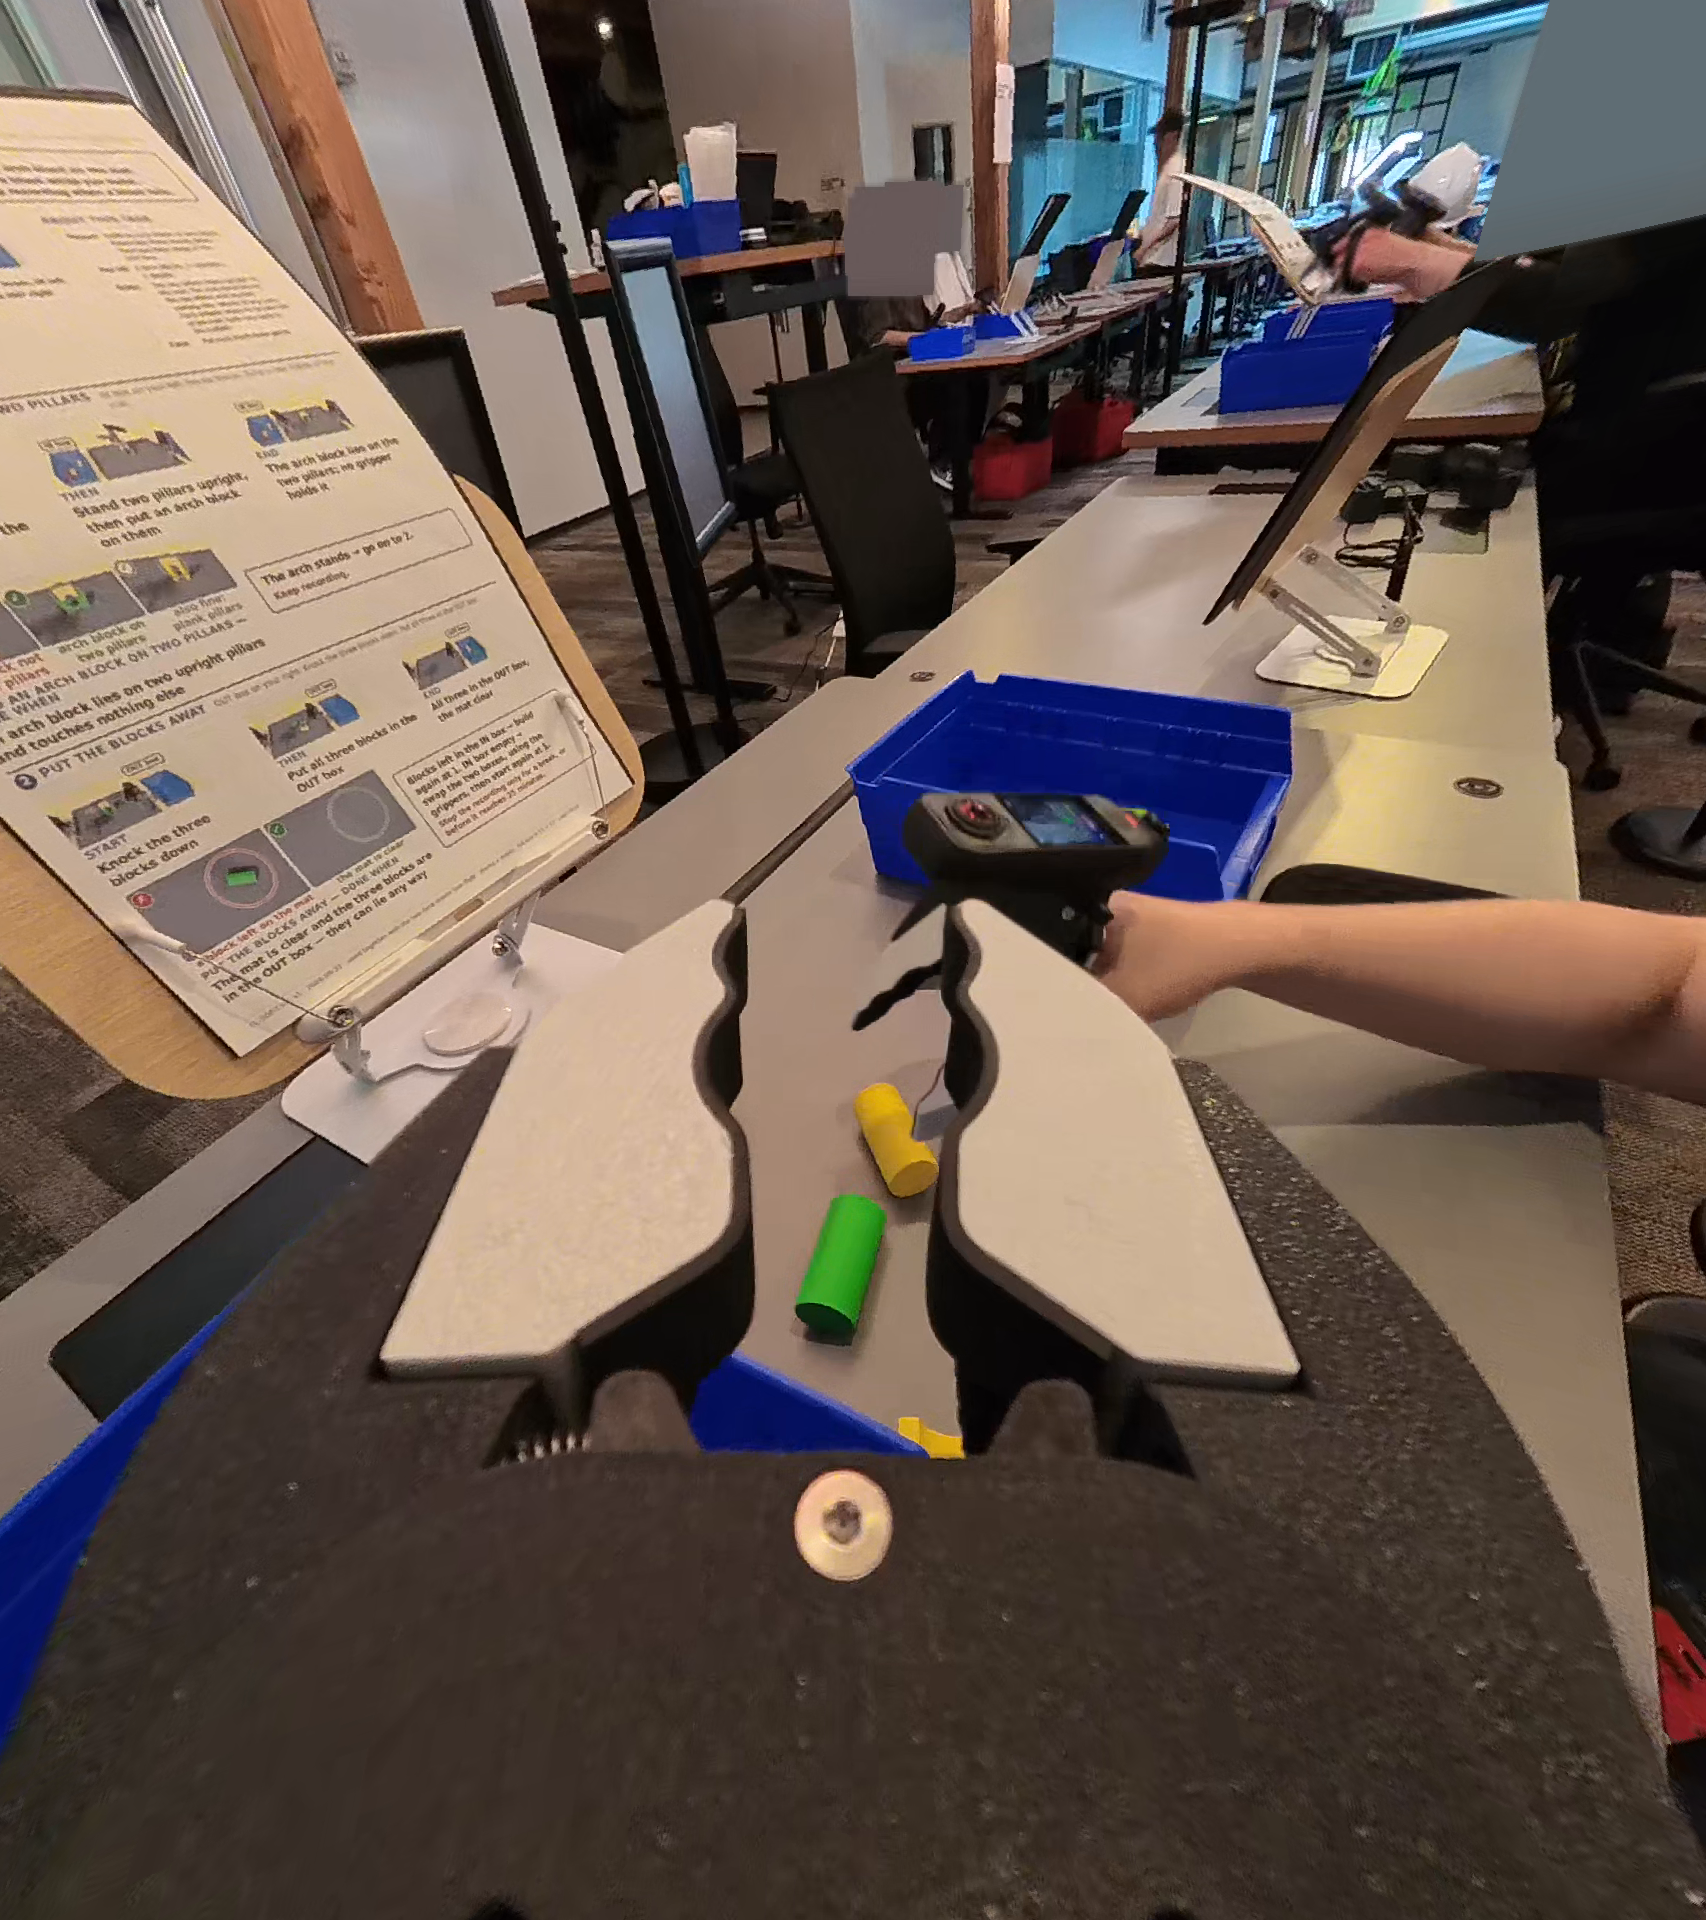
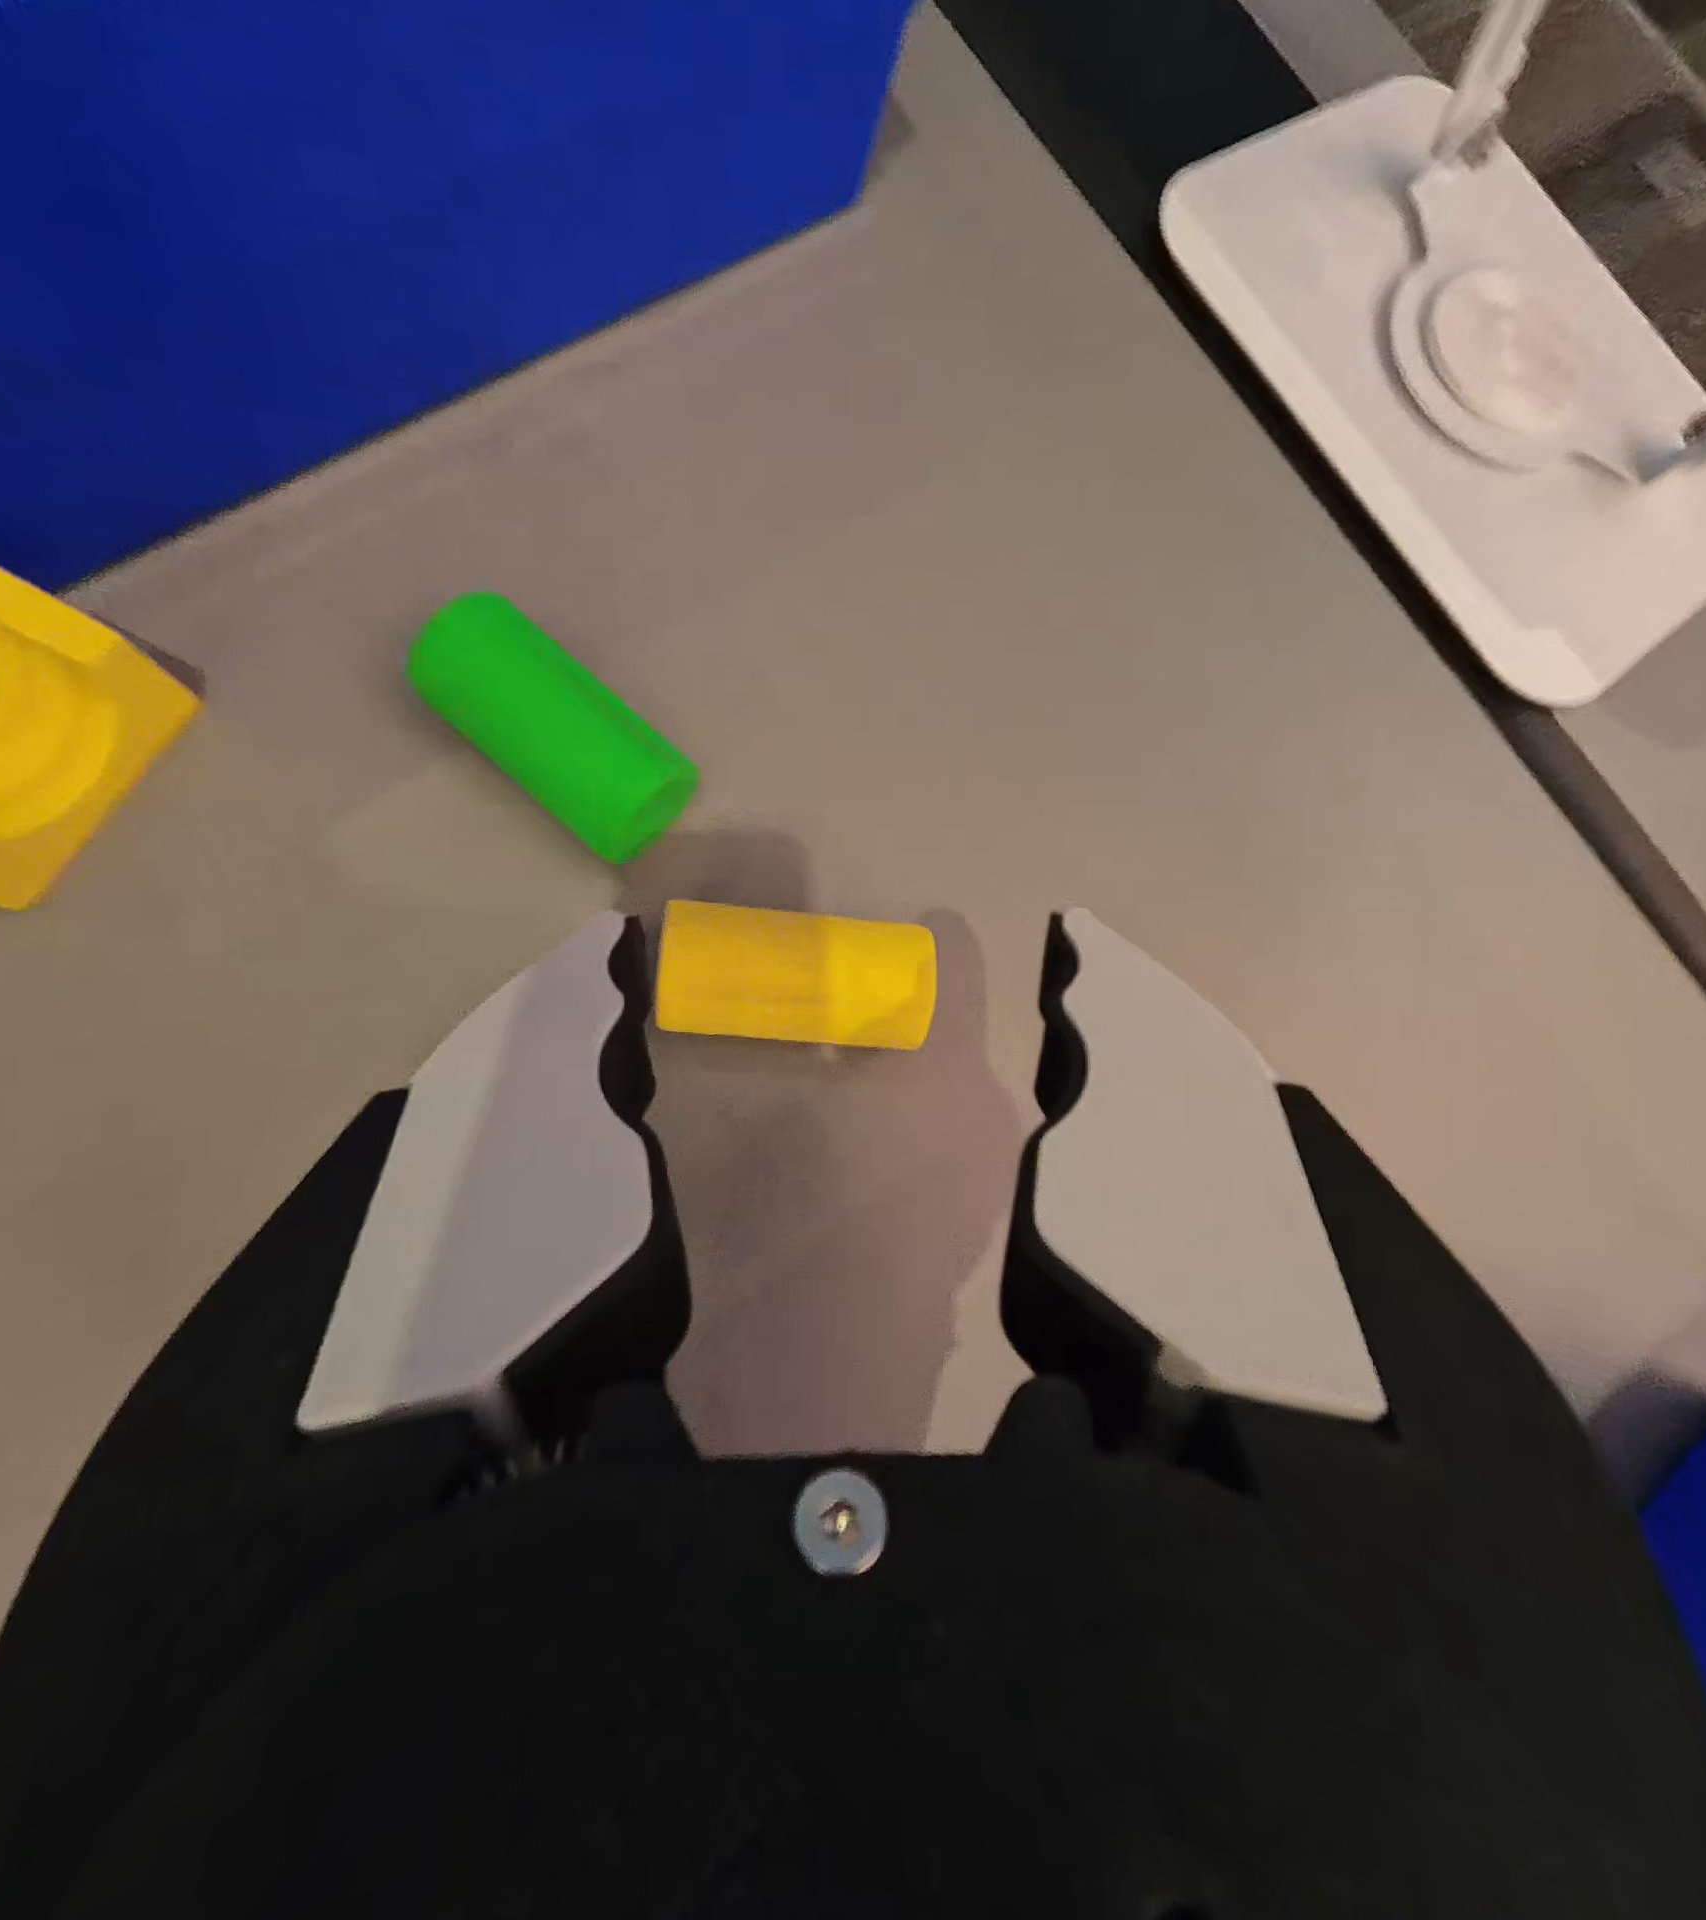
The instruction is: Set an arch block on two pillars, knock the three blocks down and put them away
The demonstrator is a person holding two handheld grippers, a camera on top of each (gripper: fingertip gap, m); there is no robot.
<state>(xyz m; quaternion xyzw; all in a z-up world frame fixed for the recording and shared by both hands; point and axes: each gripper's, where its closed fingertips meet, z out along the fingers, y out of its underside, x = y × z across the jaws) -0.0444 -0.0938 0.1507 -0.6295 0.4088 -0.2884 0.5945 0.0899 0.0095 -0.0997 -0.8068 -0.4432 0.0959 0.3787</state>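
Observation:
A yellow pillar [image 2: 795, 987] lies on its side on the grey mat [image 2: 932, 520], between the fingertips of my open right gripper [image 2: 844, 925]. The left fingertip is close to one end and there is a gap at the other. A green pillar [image 2: 553, 727] lies on its side just beyond it. A yellow arch block [image 2: 18, 748] lies tipped over at the far left. My left gripper [image 1: 844, 935] is open and empty, raised above the mat. Through its gap I see the green pillar [image 1: 841, 1268], the yellow pillar [image 1: 893, 1138] and a sliver of the arch [image 1: 932, 1439].
A blue bin [image 1: 1067, 769] stands at the far end of the mat, behind the right gripper's black body [image 1: 1036, 842] and the hand holding it. A second blue bin [image 2: 309, 208] is near the arch. An instruction board [image 1: 205, 623] rests on a white stand base [image 2: 1472, 384]. Left tips to right tips: about 30 cm. Measured from the fingertips, the yellow arch block [image 2: 18, 748] is 15 cm or so from the right gripper and 30 cm from the left.

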